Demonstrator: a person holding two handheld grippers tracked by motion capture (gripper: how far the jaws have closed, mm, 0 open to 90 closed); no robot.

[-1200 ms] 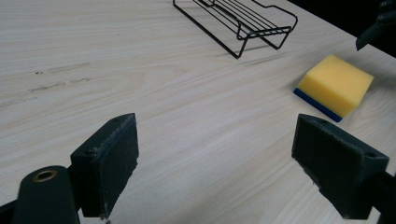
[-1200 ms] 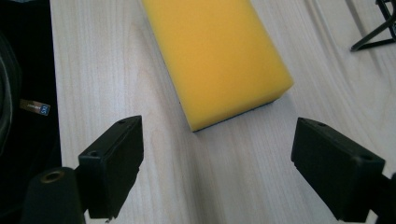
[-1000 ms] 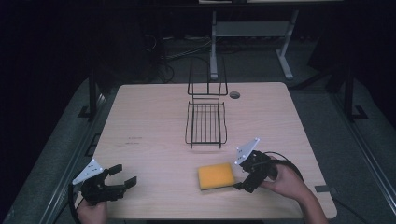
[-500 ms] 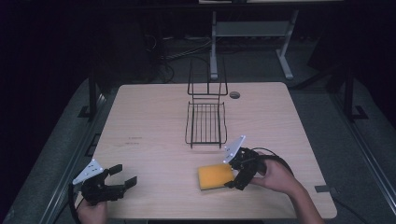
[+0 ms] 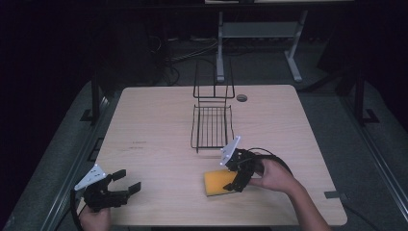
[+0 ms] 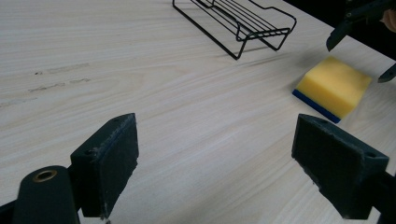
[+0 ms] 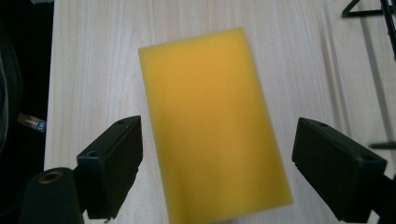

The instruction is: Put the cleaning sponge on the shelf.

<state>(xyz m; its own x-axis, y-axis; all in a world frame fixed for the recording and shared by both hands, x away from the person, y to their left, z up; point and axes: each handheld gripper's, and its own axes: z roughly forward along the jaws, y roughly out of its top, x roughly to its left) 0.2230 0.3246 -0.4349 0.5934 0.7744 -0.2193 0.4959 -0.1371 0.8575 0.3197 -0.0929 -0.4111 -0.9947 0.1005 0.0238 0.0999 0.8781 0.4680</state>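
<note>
Right tool (image 5: 234, 179) over sponge (image 5: 220, 183), jaws spread wide.
Sponge lies between jaws, untouched; left tool (image 5: 126, 186) spread, empty, near table (image 5: 154, 125) edge.

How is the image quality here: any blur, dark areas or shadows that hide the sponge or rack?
High view: table evenly lit, surroundings nearly black, sponge and wire rack clear. Left gripper view: sharp, rack casts a soft shadow. Right gripper view: sponge blurred at its near edge, open right gripper over it.
</note>
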